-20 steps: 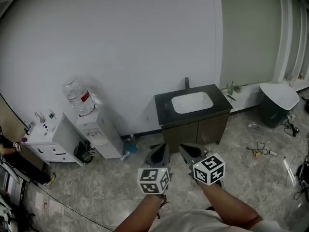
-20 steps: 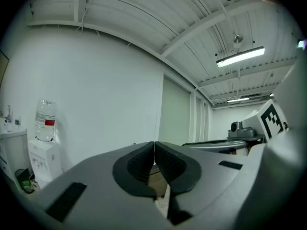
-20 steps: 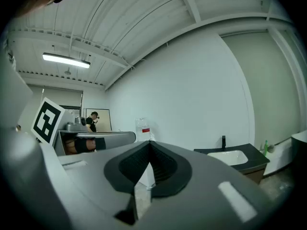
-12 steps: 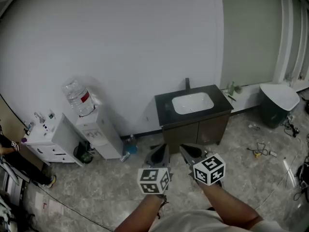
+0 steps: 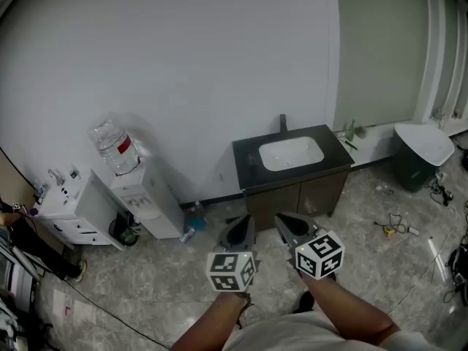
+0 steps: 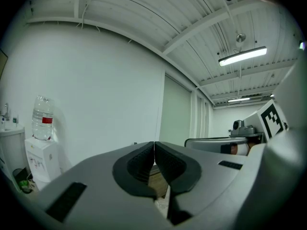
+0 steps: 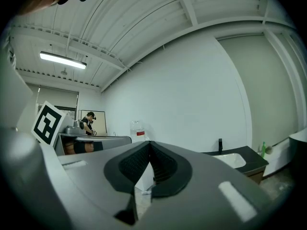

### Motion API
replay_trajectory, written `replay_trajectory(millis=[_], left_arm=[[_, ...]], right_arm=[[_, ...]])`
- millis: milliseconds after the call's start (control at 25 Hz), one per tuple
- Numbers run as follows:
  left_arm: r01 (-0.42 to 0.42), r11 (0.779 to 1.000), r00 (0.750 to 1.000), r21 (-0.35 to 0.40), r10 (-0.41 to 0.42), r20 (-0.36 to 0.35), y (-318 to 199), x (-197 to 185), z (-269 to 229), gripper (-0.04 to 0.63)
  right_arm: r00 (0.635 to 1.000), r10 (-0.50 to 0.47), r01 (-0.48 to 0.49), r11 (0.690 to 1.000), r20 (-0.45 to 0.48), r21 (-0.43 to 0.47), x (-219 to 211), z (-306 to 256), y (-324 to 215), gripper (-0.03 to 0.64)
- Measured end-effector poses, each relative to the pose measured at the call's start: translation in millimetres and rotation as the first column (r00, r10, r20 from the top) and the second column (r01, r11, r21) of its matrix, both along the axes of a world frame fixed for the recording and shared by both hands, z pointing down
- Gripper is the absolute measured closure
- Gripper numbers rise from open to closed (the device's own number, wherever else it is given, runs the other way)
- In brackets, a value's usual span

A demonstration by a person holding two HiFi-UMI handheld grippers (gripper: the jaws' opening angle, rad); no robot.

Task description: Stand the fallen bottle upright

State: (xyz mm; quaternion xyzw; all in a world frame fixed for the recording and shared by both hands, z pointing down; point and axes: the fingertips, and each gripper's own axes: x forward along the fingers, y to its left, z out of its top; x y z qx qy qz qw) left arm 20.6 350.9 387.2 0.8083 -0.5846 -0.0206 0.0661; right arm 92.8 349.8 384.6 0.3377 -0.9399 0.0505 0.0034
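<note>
A white wall [image 5: 219,64] fills the far side, with a grey stone-patterned floor [image 5: 146,291] below it. Against the wall, right of centre, stands a dark cabinet [image 5: 296,192]. Its black top surface [image 5: 248,159] holds a white basin [image 5: 291,153], with a dark tap [image 5: 282,124] at the far edge. Further right sits a dark bin [image 5: 413,168] with a pale lid. To the left a white water dispenser [image 5: 146,203] carries a large clear jug [image 5: 110,146] with a red label, and left of that is a low white cabinet unit [image 5: 73,214].

The left gripper [image 5: 240,232] and the right gripper [image 5: 291,228] are held side by side near the person, in front of the dark cabinet, both pointing level towards the wall. The left gripper's jaws are pressed together with nothing between them. The right gripper's jaws are likewise pressed together and empty.

The fallen bottle [image 5: 189,235], small and clear, seems to lie on its side on the floor at the dispenser's right foot, left of the dark cabinet and well apart from both grippers. It is too small to make out more. A blue bottle [image 5: 194,212] stands just beyond it by the wall. A green bottle [image 5: 350,131] stands on the ledge right of the basin.
</note>
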Motion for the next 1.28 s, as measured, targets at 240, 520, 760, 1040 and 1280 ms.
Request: replay_trajectory(millis=[240,520,760,1040,1280], left_arm=[[0.018,0.999,1.000,-0.034,-0.017,0.009,-55,-5,21,0.588],[0.073,0.996,0.997,-0.053,-0.072,0.018,-186,-22,47,0.588],[0.123,0.989,0.992,-0.084,-0.125,-0.009,-317,-31,66,0.588],[0.165,0.979,0.986,-0.120,-0.168,-0.019,-424,-57,72,0.588],[0.153,0.978,0.986,-0.140,-0.161,-0.049,-512,-104,94,0.588]], right_arm=[[1.000,-0.014,0.014,1.000,0.005,-0.027,-4,18,-61,0.614],[0.996,-0.082,0.080,0.994,-0.023,-0.073,-17,53,-196,0.614],[0.987,-0.149,0.141,0.981,-0.056,-0.132,-25,74,-337,0.614],[0.968,-0.235,0.210,0.949,-0.085,-0.237,-56,95,-453,0.614],[0.964,-0.242,0.203,0.936,-0.106,-0.288,-103,124,-541,0.614]])
